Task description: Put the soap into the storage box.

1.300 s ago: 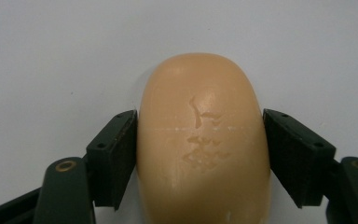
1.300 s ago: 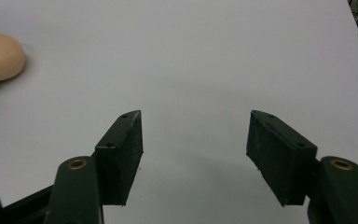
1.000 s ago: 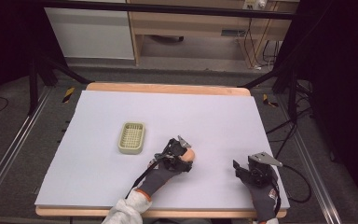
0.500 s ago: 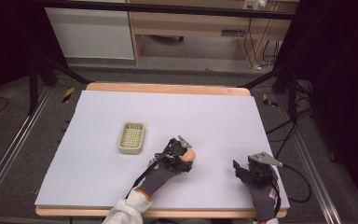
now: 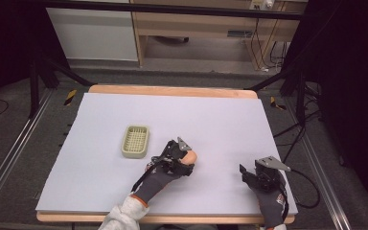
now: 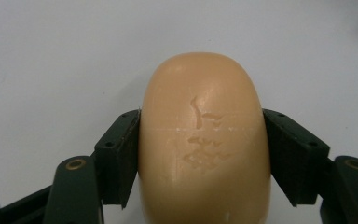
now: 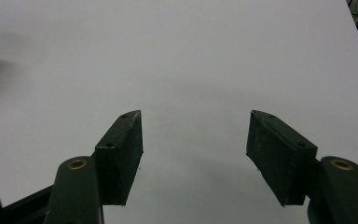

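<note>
The left gripper (image 6: 204, 158) has its 2 jaws clamped on a tan bar of soap (image 6: 204, 140), 1 pad against each long side, at about the bar's middle. In the high view the soap (image 5: 190, 156) sits low over the white worktop (image 5: 220, 120), right of a pale green slotted soap dish (image 5: 135, 141) and apart from it. The bar looks firm and fairly light, with rounded, waxy sides and a stamped mark on top; I judge it prone to slip if squeezed near its tapering ends, so the mid-side hold seems the safest. The right gripper (image 7: 195, 140) rests near the worktop's right front, jaws spread wide with nothing between them.
</note>
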Available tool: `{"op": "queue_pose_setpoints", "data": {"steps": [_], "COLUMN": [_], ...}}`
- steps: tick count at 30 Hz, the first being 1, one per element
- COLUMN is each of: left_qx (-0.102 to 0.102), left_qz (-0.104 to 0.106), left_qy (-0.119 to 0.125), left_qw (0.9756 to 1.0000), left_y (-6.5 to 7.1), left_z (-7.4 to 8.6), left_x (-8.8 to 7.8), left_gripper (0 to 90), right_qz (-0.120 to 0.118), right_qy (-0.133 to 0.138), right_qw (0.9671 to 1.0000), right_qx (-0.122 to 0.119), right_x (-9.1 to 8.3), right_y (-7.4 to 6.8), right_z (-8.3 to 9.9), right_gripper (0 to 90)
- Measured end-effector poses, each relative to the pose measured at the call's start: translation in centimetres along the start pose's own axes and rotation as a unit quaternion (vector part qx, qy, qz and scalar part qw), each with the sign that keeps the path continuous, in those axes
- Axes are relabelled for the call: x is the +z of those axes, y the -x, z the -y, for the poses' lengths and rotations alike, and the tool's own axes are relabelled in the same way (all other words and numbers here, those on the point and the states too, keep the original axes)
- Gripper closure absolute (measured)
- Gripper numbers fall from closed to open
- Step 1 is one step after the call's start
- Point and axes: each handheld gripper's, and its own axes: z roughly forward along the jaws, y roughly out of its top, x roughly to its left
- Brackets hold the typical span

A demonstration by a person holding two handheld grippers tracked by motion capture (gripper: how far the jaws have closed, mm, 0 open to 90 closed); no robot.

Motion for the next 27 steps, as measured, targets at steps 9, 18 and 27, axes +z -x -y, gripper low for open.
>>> {"op": "queue_pose_setpoints", "data": {"steps": [9, 18, 27], "left_qx": [-0.006, -0.013, -0.023], "left_qz": [-0.005, -0.017, -0.022], "left_qy": [0.012, 0.022, 0.022], "left_qw": [0.9999, 0.9995, 0.9992], "left_y": [-1.3, -2.6, -3.7], "left_z": [0.7, 1.6, 2.4], "left_x": [-2.6, -4.6, -5.5], "left_gripper": [31.6, 31.6, 31.6], "right_qz": [0.001, 0.002, 0.004], "right_qy": [0.001, 0.000, 0.000], "right_qw": [1.0000, 1.0000, 1.0000], "right_qx": [0.001, 0.000, -0.001], "right_x": [0.0, 0.0, 0.0], "right_y": [0.0, 0.0, 0.0], "right_z": [0.0, 0.0, 0.0], "right_gripper": [36.0, 36.0, 36.1]}}
